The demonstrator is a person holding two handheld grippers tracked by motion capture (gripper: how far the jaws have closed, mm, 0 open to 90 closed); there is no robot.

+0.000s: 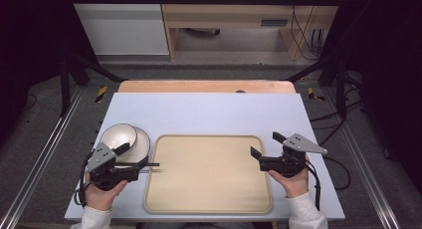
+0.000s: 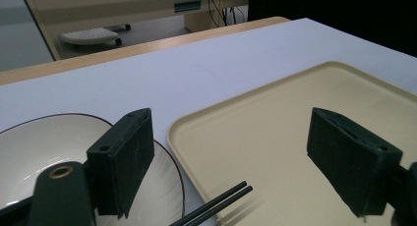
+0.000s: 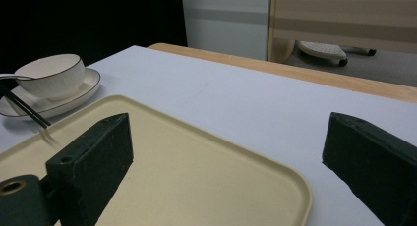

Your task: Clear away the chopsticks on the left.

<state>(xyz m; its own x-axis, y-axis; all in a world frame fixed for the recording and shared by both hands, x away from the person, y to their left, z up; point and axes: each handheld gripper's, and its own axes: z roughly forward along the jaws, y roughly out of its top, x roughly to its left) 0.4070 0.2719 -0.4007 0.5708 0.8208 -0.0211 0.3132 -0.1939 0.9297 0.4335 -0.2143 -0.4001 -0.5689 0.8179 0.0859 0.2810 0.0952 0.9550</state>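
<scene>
A beige tray (image 1: 209,174) lies in the middle of the white tabletop (image 1: 209,109). Left of it a white bowl (image 1: 119,136) with a dark rim sits on a white plate (image 1: 143,145). Black chopsticks (image 1: 152,165) rest from the plate across the tray's left edge. My left gripper (image 1: 133,157) hovers open over the plate and chopsticks with nothing between its jaws. In the left gripper view the chopsticks (image 2: 216,204) lie below the open gripper (image 2: 236,157), beside the plate (image 2: 164,186). My right gripper (image 1: 267,145) is open over the tray's right edge and holds nothing. The right gripper view has the bowl (image 3: 51,74) far off beyond the tray (image 3: 196,172).
A wooden strip (image 1: 206,86) borders the far side of the tabletop. Black frame posts (image 1: 64,64) stand at both sides, and cables (image 1: 338,164) trail on the floor at the right. A wooden desk (image 1: 234,20) stands beyond the table.
</scene>
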